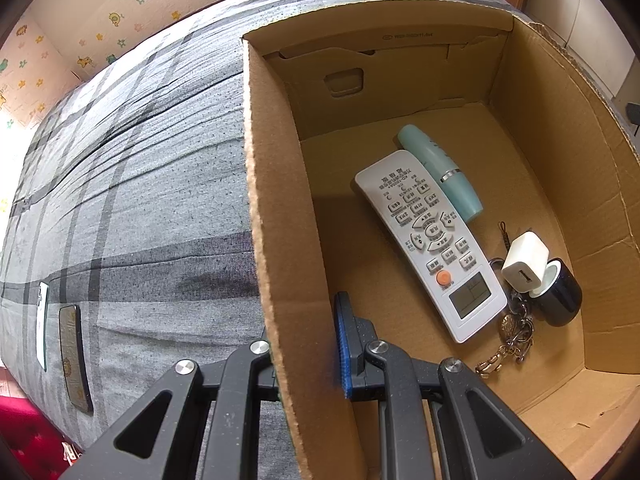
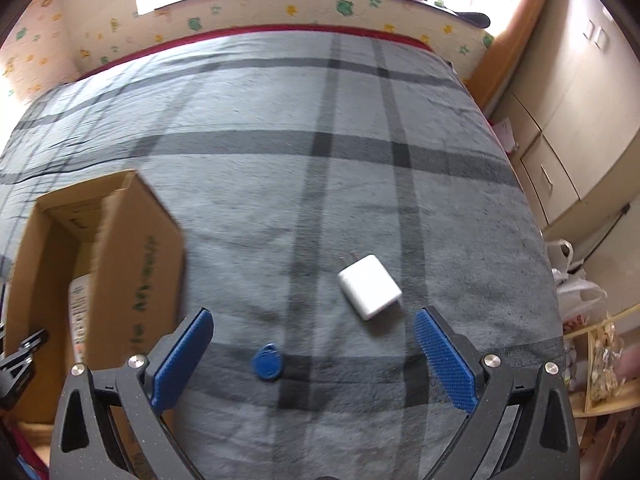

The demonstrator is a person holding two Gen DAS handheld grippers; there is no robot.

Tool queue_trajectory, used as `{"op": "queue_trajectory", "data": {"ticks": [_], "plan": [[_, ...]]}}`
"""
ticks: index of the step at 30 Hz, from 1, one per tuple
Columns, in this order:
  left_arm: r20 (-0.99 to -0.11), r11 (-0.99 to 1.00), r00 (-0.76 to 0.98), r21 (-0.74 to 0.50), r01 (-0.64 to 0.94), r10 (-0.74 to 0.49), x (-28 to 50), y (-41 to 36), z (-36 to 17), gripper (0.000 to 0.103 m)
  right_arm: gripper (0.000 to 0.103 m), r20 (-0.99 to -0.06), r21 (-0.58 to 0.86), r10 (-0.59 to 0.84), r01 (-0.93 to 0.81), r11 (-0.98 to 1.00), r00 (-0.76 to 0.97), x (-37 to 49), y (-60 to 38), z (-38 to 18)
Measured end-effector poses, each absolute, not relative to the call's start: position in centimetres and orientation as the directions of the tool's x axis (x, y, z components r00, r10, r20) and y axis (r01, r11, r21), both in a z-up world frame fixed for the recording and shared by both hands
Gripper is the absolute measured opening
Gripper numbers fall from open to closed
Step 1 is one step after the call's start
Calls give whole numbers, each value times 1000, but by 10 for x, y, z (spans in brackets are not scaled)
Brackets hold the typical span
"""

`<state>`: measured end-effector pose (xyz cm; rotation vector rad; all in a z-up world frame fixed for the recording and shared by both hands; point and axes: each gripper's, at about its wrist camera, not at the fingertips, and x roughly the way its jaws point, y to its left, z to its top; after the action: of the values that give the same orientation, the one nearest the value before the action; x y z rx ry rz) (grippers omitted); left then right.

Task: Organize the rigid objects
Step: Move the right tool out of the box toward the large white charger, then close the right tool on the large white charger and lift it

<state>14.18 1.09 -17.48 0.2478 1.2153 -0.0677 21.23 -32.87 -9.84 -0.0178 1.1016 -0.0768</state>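
With its jaws wide and empty, the right gripper (image 2: 314, 354) hangs over the white charger (image 2: 369, 287) and should straddle its narrow sides squarely (the left gripper (image 1: 306, 354) clamps the cardboard box (image 1: 276, 264) wall).

The cardboard box (image 1: 276, 264) wall hid the left gripper's (image 1: 308, 356) outer finger, and its near corner ran off the bottom edge. A key ring (image 1: 514, 332) lay partly hidden under the remote (image 1: 430, 248). In the right wrist view the box (image 2: 132, 264) was smeared, its green lettering unreadable.
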Motion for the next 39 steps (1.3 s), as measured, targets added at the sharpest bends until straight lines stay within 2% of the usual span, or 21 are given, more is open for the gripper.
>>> {"op": "queue_trajectory", "data": {"ticks": [16, 28, 29, 30, 31, 32, 35, 37, 39], "plan": [[-932, 969, 351, 169, 182, 97, 141, 6, -176, 17, 103, -936, -24, -71, 141, 990, 344, 262, -386, -178], [-934, 970, 344, 165, 177, 96, 143, 6, -176, 17, 100, -954, -19, -62, 148, 989, 293, 279, -399, -204], [-935, 971, 341, 162, 178, 94, 144, 6, -176, 17, 98, -956, -16, -58, 148, 989, 289, 280, -399, -205], [-936, 971, 340, 160, 177, 92, 144, 7, -176, 17, 85, -957, -17, -59, 147, 989, 284, 281, -399, -206], [-936, 972, 339, 158, 176, 91, 144, 8, -176, 17, 65, -959, -30, -70, 148, 989, 275, 282, -399, -207], [-937, 972, 339, 157, 175, 91, 145, 8, -176, 17, 61, -962, -37, -76, 149, 988, 264, 282, -399, -208], [-936, 972, 339, 158, 173, 92, 145, 9, -177, 17, 60, -958, -42, -82, 147, 988, 276, 282, -398, -204], [-936, 972, 339, 160, 171, 95, 146, 9, -177, 17, 47, -954, -52, -89, 136, 989, 286, 279, -395, -199], [-935, 972, 341, 161, 171, 95, 146, 9, -177, 17, 47, -955, -51, -87, 134, 990, 282, 276, -394, -195]]}}
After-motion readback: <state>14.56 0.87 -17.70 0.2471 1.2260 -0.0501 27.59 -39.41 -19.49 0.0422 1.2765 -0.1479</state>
